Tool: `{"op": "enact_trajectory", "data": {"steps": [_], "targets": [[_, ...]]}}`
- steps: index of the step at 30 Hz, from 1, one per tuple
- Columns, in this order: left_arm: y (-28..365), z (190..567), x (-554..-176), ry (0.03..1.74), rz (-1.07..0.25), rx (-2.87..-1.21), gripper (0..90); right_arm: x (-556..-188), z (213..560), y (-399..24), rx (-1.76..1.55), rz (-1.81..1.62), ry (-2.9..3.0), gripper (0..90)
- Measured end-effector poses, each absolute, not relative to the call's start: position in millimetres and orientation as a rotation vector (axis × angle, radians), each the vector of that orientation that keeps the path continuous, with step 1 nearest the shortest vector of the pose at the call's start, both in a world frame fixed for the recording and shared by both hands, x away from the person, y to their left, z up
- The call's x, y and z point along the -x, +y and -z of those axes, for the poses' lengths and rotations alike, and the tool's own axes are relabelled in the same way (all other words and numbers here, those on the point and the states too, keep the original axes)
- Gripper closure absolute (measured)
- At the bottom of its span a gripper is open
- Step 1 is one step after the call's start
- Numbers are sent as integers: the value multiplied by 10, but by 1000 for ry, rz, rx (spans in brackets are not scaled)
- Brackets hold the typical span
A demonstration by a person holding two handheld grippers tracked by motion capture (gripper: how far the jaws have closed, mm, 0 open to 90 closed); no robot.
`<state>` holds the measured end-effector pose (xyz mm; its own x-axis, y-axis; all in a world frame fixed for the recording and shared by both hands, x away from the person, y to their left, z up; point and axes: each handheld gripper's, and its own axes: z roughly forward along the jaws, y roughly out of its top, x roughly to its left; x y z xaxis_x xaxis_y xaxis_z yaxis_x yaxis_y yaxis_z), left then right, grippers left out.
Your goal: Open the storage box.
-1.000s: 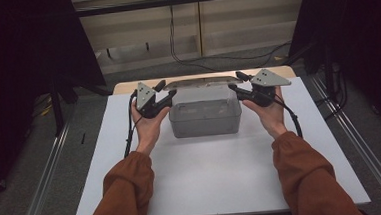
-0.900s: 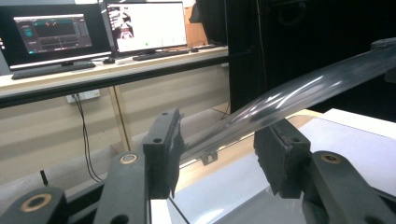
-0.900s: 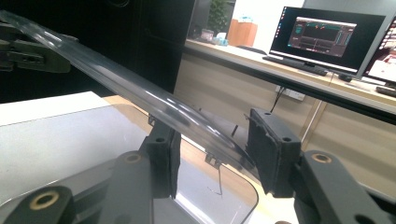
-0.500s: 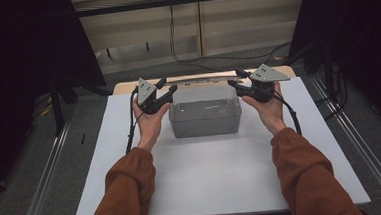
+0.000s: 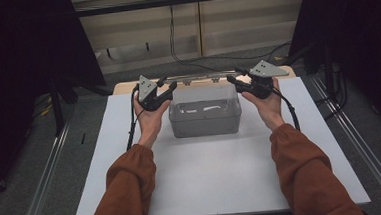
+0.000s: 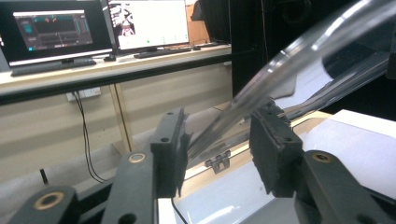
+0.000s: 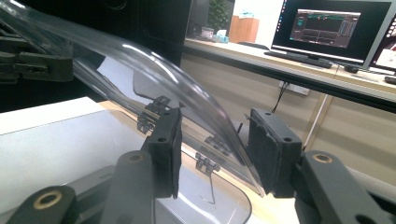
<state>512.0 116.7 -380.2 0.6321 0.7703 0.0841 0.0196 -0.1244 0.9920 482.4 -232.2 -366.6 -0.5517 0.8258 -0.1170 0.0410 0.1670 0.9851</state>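
Observation:
A clear plastic box [image 5: 205,120] stands at the far middle of the white table [image 5: 208,181]. Its clear hinged lid [image 5: 203,89] is tilted up off the box. My left gripper [image 5: 168,85] is at the lid's left end. In the left gripper view the lid's rim [image 6: 299,51] runs slantwise between the jaws of that gripper [image 6: 219,135], which have just been closing, and it touches both pads. My right gripper [image 5: 234,77] is at the lid's right end, and the lid's curved corner [image 7: 140,56] lies across the gap of that gripper [image 7: 215,135], against both pads.
Small metal hinges [image 7: 205,163] join the lid to the box's far side. A wooden strip [image 5: 122,87] edges the table's back. Behind it are a pale wall with cables [image 5: 174,43] and a desk with monitors [image 6: 144,23]. Metal rails [image 5: 47,176] run along both sides.
Both hands have risen a little and gone farther back, and the lid has swung higher off the box. The box itself has stayed put.

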Motion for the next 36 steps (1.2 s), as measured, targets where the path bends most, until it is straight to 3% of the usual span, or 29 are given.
{"op": "enact_trajectory", "data": {"steps": [36], "targets": [[1147,3756,-5410,674,-778,-1628,616,-5069,3771,-2364,-918,-1468,1731,561]]}}
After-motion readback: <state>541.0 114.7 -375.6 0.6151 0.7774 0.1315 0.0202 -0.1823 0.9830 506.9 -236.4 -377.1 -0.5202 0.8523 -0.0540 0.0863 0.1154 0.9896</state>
